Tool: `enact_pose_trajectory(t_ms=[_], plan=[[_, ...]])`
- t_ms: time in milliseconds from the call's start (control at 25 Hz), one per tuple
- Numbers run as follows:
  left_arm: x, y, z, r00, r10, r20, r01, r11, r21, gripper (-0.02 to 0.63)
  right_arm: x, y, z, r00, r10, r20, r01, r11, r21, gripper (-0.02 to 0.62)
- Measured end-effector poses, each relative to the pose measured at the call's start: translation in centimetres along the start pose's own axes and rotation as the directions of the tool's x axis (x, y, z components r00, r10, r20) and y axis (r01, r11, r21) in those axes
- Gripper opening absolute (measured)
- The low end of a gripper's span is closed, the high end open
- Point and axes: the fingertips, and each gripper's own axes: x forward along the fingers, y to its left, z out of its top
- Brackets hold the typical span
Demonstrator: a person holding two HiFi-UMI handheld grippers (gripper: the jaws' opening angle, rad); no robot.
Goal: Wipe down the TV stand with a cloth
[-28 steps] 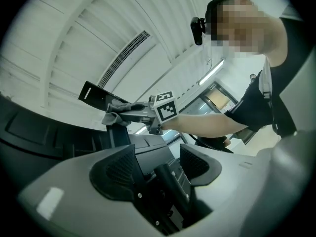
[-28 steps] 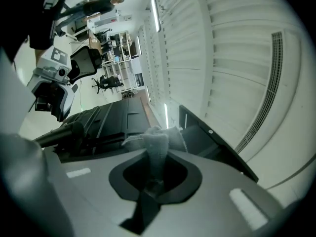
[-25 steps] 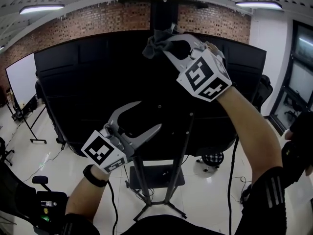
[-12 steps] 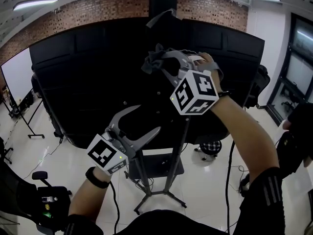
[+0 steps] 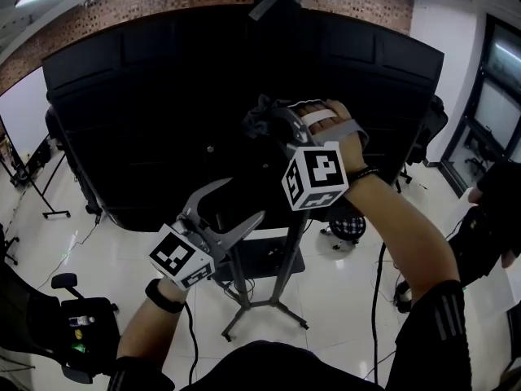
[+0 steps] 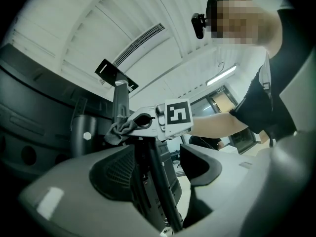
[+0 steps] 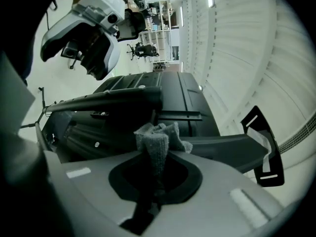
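A dark grey cloth [image 5: 259, 120] is bunched in my right gripper [image 5: 270, 130], which is shut on it and held against the middle of the black TV back [image 5: 122, 120], near the stand's centre mount. In the right gripper view the cloth [image 7: 157, 142] sticks up from the closed jaws of the right gripper [image 7: 155, 174]. My left gripper [image 5: 247, 198] hangs lower and left, open and empty, close to the stand poles [image 5: 286, 259]. In the left gripper view a stand pole [image 6: 160, 191] runs between the spread jaws of the left gripper [image 6: 158, 157], with the cloth [image 6: 118, 131] above.
The stand's tripod legs [image 5: 269, 308] spread on the glossy white floor, with a dark shelf [image 5: 260, 261] above them. An office chair [image 5: 350, 226] sits behind on the right, a black chair [image 5: 77, 332] at lower left. Cables [image 5: 378, 292] trail down. A person [image 5: 496, 210] stands at the right edge.
My right gripper has come down with the cloth from the top of the TV back to its middle. The left gripper has hardly moved.
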Motion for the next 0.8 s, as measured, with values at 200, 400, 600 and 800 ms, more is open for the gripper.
enact_pose_trajectory(t_ms=[200, 400, 600, 800], plan=[[-1.2, -0.1, -1.6, 1.0, 0.018, -0.012, -0.018, 0.999, -0.038, 0.31, 0.4, 2.7, 0.1, 0.999, -0.016, -0.043, 0.013, 0.997, -0.07, 0.021], [-2.1, -0.3, -3.5, 0.999, 0.03, -0.029, -0.032, 0.997, -0.076, 0.31, 0.6, 3.3, 0.3, 0.996, -0.04, -0.084, 0.032, 0.994, -0.102, 0.021], [-2.7, -0.8, -4.8, 0.999, 0.024, -0.041, -0.029, 0.994, -0.108, 0.31, 0.9, 6.8, 0.7, 0.991, 0.019, -0.133, -0.035, 0.992, -0.124, 0.021], [-3.3, -1.1, -6.2, 0.998, 0.017, -0.055, -0.025, 0.991, -0.131, 0.31, 1.2, 11.1, 0.6, 0.985, 0.079, -0.151, -0.094, 0.991, -0.092, 0.021]])
